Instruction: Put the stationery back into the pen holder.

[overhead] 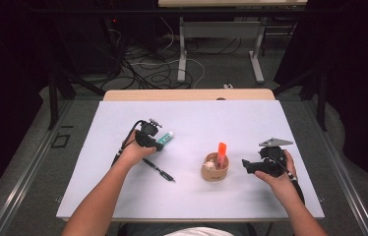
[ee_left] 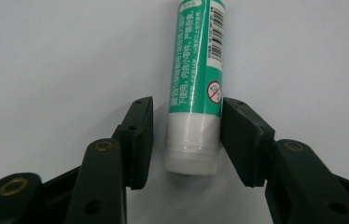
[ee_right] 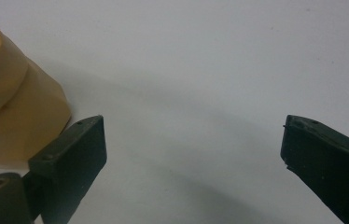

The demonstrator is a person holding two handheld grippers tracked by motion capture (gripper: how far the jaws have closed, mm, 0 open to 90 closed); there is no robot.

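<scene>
left gripper (ee_left: 186, 140): jaws flank the glue stick (ee_left: 195, 84) at lower centre, gap on the left
glue stick: light, stiff, slick; grip mid-body
right gripper (ee_right: 193, 144): wide open, empty

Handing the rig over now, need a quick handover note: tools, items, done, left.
Left tool: jaws either side of the green-and-white tube, which lies flat on the table; a gap shows on one side, the other jaw at or near the tube, so not gripped yet.
Right tool: open, holding nothing, beside the tan cup.
Cup holds an orange highlighter upright.
Black pen lies loose near the left hand.
Done: highlighter is in the cup.
Left, likely: close on the tube, put it in the cup, then the pen.
</scene>
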